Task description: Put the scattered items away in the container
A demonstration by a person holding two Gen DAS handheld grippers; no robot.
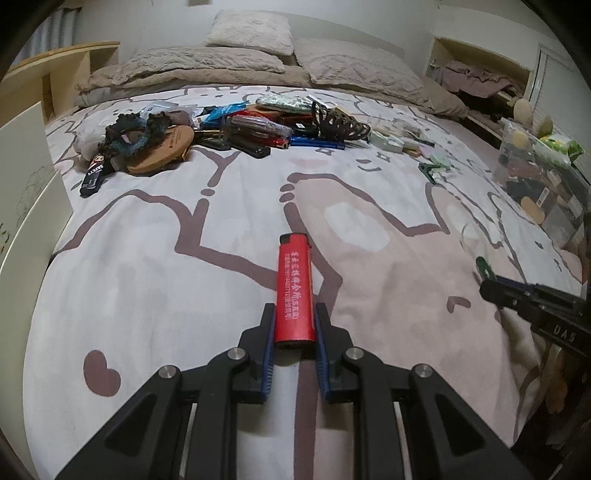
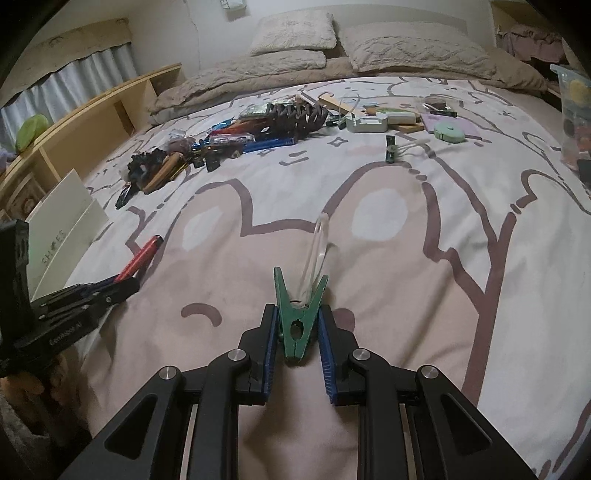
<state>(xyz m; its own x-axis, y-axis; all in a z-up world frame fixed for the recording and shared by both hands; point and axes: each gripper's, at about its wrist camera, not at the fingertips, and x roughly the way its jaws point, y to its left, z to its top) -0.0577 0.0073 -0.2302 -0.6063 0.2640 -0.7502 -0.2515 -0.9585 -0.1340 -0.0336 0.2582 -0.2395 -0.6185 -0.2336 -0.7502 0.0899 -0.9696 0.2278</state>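
My left gripper (image 1: 294, 309) is shut on the lower end of a red lighter (image 1: 294, 291), which sticks out forward above the bed sheet. The right wrist view shows my right gripper (image 2: 297, 311) shut on a green clothes peg (image 2: 298, 326); a clear plastic strip (image 2: 316, 254) is caught in the peg's mouth. Each gripper appears in the other's view: the right gripper (image 1: 489, 290) at the right edge, the left gripper (image 2: 127, 285) with the lighter (image 2: 142, 258) at the left. A clear plastic container (image 1: 550, 192) with things in it stands at the right edge of the bed.
A heap of scattered items (image 1: 236, 129) lies across the far middle of the bed, with small green and white pieces (image 2: 369, 122) further right. Pillows (image 1: 247, 33) are at the head. A wooden shelf (image 2: 110, 107) and a white box (image 2: 62, 229) stand along the left side.
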